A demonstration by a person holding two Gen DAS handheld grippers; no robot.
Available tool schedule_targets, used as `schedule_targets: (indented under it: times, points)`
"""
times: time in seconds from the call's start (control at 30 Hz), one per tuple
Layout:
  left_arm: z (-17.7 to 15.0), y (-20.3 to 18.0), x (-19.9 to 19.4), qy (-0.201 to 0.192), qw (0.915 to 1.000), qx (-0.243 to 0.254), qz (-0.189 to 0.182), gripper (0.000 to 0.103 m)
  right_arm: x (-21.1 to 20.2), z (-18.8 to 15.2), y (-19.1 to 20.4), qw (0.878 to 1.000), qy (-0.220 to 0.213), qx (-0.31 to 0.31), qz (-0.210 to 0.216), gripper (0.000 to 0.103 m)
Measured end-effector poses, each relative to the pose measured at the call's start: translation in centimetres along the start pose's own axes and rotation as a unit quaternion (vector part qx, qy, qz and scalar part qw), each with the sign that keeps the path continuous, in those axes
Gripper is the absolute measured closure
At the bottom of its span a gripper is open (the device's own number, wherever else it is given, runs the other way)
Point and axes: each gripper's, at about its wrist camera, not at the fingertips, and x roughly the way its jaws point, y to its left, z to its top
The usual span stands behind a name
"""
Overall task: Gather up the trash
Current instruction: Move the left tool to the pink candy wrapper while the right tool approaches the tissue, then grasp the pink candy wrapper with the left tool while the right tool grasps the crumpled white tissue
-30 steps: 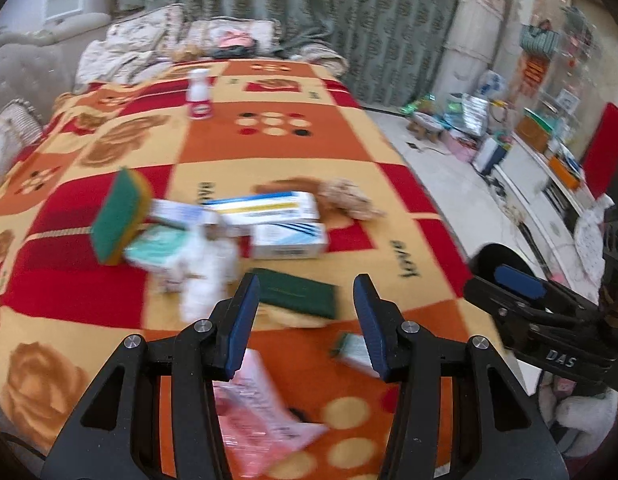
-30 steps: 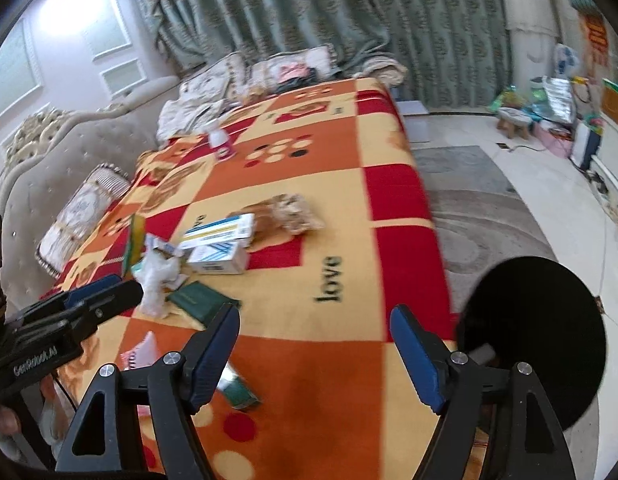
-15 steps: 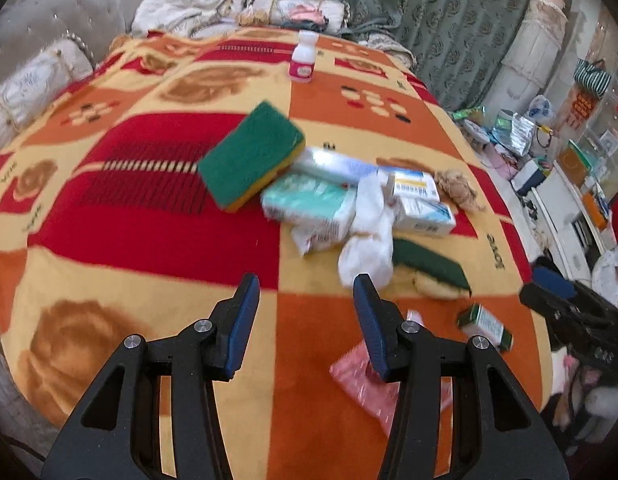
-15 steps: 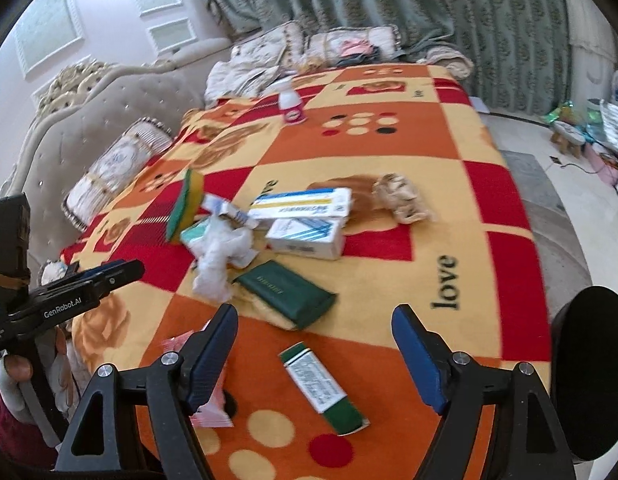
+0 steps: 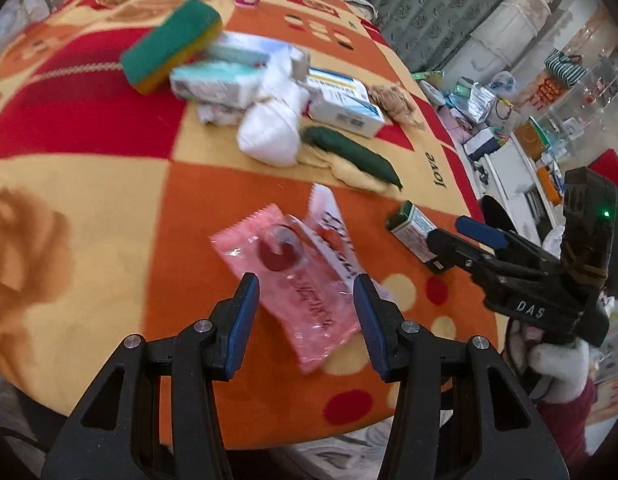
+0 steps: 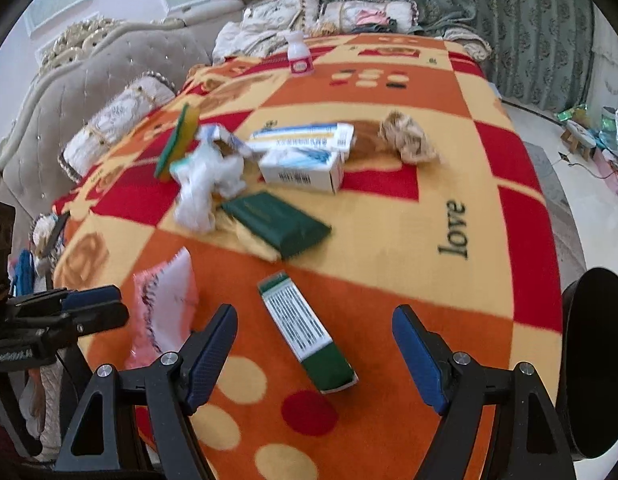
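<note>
Trash lies on a patterned blanket [image 5: 89, 184]. My left gripper [image 5: 305, 300] is open, its fingers on either side of the near end of a pink plastic wrapper [image 5: 293, 264], which also shows in the right wrist view [image 6: 165, 312]. My right gripper [image 6: 315, 344] is open wide over a small green-and-white box [image 6: 307, 332], also seen in the left wrist view [image 5: 415, 232]. Further back lie a dark green packet [image 6: 277, 222], crumpled white tissue [image 6: 205, 184], white boxes [image 6: 305, 164], a green sponge [image 5: 171, 46] and a crumpled brown paper [image 6: 407, 140].
A small white bottle [image 6: 299, 56] stands at the far end of the blanket. A black round bin [image 6: 597, 360] is by the right edge. A padded sofa [image 6: 89, 88] with cushions lies at the left. Curtains and floor clutter are beyond.
The left gripper has swung down and right, from the sponge and tissue pile to the pink wrapper. The right gripper has moved in closer over the green-and-white box.
</note>
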Motion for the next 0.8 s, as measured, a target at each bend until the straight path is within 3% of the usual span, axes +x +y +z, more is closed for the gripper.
schedule_targets:
  times: [0.3,0.43,0.53,0.6,0.63,0.67,0.73,0.8]
  points:
    - [0.7,-0.7,2.1,-0.022,0.9991,-0.024,0.027,0.056,-0.8,-0.1,-0.4,1.0,-0.017,0.007,-0.003,0.026]
    - [0.6,-2.0,2.8,-0.034,0.998,0.007,0.053,0.048,-0.8,0.3,-0.7,1.0,-0.02,0.017,-0.002,0.026]
    - [0.1,-2.8,3.1,-0.033,0.9955,0.053,0.072,0.049,-0.7,0.7,-0.8,1.0,-0.022,0.018,-0.001,0.026]
    - [-0.1,-2.7,3.0,-0.03,0.9949,0.069,0.067,0.062,-0.5,1.4,-0.5,1.0,-0.024,0.011,0.001,0.026]
    - [-0.1,-2.4,2.9,-0.026,0.9955,0.069,0.059,0.082,-0.4,1.6,-0.3,1.0,-0.025,0.009,0.001,0.026]
    - [0.1,-1.8,2.8,-0.016,0.9969,0.062,0.045,0.091,-0.3,2.0,-0.2,1.0,-0.026,0.007,0.004,0.026]
    - [0.4,-0.5,2.0,-0.011,0.9985,0.046,0.029,0.093,-0.1,2.7,0.2,0.999,-0.028,0.007,0.015,0.026]
    - [0.9,0.5,0.6,-0.025,0.9981,0.042,0.038,0.095,0.2,3.5,0.8,0.999,-0.03,0.008,0.035,0.026]
